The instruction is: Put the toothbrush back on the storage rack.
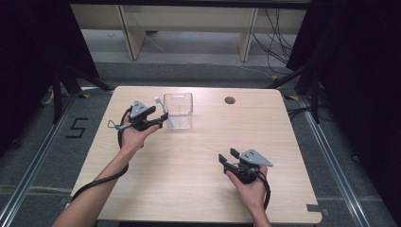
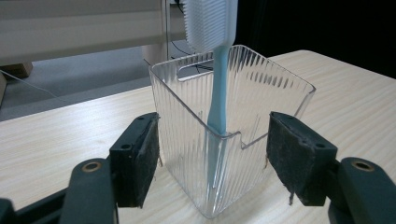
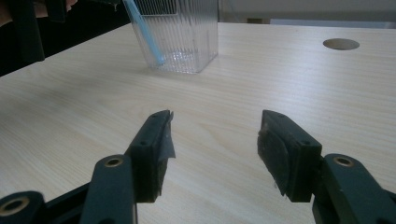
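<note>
Clear ribbed container (image 1: pixel 178 109) stands upright on the wooden worktop (image 1: pixel 198 156) at approx 11 o'clock from centre, w/ a light-blue toothbrush (image 1: pixel 161 109) in it, handle leaning on the near-corner notch, white bristle head up above the rim. Left gripper (image 1: pixel 163 119) sits just at the container's 9 o'clock side; in the left gripper view its fingers (image 2: pixel 140 158) are spread wide either side of the container's near corner, holding nothing. Right gripper (image 1: pixel 227 156) is at approx 5 o'clock on the worktop, well apart from the container, fingers (image 3: pixel 154 154) wide open & empty. Round cable hole (image 1: pixel 230 100) at 1 o'clock.
</note>
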